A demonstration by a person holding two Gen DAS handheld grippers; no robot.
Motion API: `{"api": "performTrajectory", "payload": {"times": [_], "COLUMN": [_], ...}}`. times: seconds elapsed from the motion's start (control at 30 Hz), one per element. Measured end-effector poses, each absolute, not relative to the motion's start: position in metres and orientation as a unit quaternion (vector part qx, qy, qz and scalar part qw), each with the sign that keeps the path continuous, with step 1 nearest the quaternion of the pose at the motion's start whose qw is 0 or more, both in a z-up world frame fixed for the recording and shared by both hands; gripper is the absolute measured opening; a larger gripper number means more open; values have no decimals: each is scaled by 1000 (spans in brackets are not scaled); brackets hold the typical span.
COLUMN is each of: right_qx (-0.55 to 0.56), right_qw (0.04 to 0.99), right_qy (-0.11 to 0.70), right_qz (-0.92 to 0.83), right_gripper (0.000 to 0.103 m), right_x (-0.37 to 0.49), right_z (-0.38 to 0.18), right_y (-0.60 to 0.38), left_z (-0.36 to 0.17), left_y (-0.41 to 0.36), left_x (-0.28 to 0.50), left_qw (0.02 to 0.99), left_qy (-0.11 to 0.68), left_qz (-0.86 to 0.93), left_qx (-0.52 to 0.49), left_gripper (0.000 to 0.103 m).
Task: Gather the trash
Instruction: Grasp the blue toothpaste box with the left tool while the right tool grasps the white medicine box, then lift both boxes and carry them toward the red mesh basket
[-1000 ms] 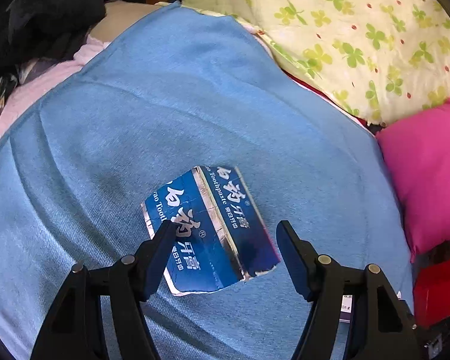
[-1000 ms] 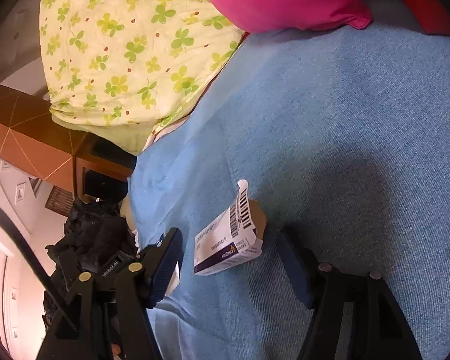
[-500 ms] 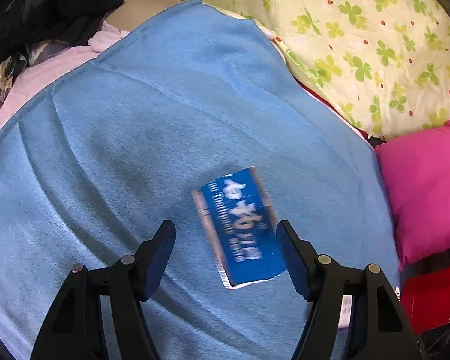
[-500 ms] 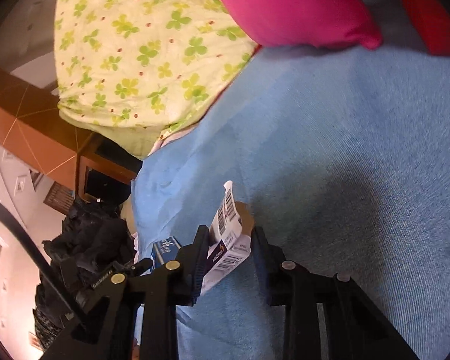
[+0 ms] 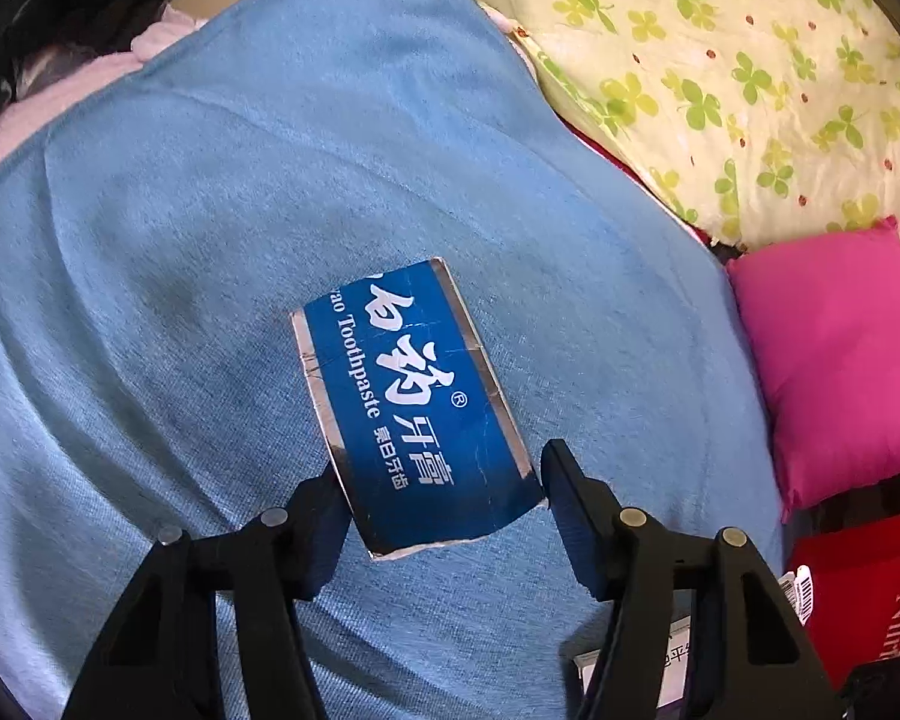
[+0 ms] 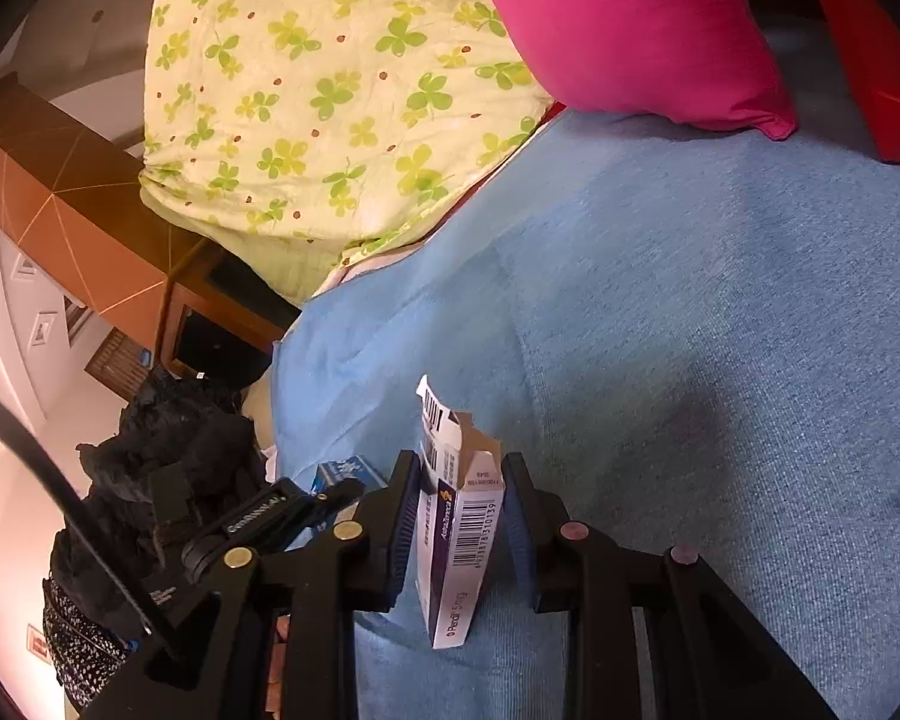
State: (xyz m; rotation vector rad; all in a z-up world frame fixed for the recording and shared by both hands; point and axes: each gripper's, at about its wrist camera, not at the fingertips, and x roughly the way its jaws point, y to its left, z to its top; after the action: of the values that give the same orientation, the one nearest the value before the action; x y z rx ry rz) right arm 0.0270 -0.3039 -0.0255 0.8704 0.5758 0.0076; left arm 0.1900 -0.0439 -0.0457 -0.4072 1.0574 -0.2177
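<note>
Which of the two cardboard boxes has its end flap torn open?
The small white and purple medicine box, pinched upright in the right gripper. Its barcoded top flap sticks up. The blue toothpaste box between the closing left gripper jaws is flattened.

A wide light-blue woven blanket [image 5: 222, 276] spreads ahead of and beneath the fingers in both views. Beyond it lies a pale yellow quilt printed with green clovers [image 5: 738, 78] — far ahead and to the right in the left wrist view. A bright pink square cushion [image 5: 840, 354] sits just beside that quilt. A crumpled black plastic bag [image 6: 168, 456] lies left of the fingers in the right wrist view, under a brown wooden headboard [image 6: 60, 210].
</note>
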Motion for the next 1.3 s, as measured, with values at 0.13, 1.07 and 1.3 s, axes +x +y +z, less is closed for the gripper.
{"api": "performTrajectory", "payload": {"times": [0.13,1.07,1.3], "right_qx": [414,496,503], "right_qw": [871,804,797], "right_qy": [264,327,334], "right_qz": [3,-18,-33], "right_gripper": [30,72,36], "right_x": [19,0,20], "right_z": [-15,-43,-64], "right_y": [-308,-325,-313], "left_z": [-41,34,36], "left_y": [-42,-11,-15], "left_x": [184,18,19], "left_qw": [851,910,916], "left_qy": [485,385,370], "left_qz": [-97,-151,-154], "left_qx": [-178,-44,-24], "left_gripper": [60,60,60]}}
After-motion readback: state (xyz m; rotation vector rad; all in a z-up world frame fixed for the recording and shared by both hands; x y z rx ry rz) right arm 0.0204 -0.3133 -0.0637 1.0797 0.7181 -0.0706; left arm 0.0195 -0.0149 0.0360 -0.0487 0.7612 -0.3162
